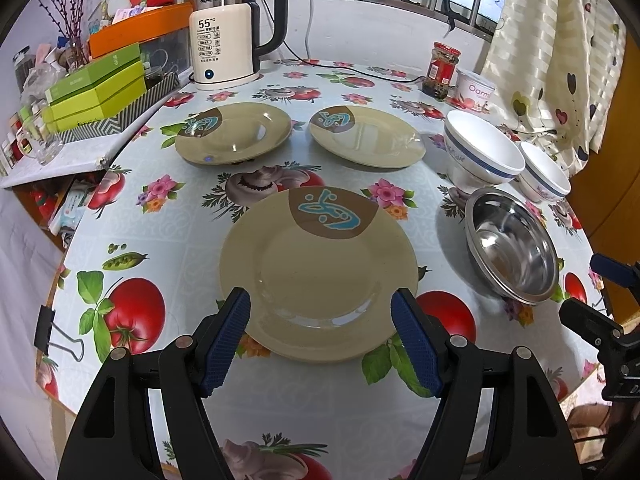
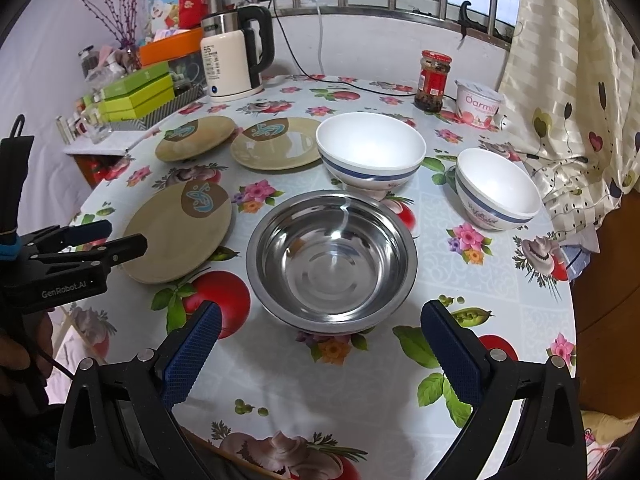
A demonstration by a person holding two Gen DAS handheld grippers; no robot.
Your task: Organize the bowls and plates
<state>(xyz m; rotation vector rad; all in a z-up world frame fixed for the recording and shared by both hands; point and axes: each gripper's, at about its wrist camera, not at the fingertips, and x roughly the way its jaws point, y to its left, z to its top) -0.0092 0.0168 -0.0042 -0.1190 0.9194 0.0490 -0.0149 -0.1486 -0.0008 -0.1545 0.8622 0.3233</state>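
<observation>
Fruit-print tablecloth (image 1: 168, 240) covering round table by window, all six dishes sitting loose on it. Nearest plate (image 1: 318, 276) lying flat right ahead of left gripper (image 1: 320, 340), jaws spread wide, pinching nothing. Steel bowl (image 2: 332, 258) sitting ahead of right gripper (image 2: 320, 354), also gaping empty. Two more plates (image 1: 234, 132) (image 1: 366, 136) lying further back, two white bowls (image 2: 370, 152) (image 2: 496, 188) standing right of them, kettle (image 1: 228, 36) sitting behind

Bare tabletop (image 2: 320, 392) is left along the near edge. Farther back, passage is blocked by plates (image 1: 316, 276), a steel bowl (image 2: 332, 256) and white bowls (image 2: 370, 152).
</observation>
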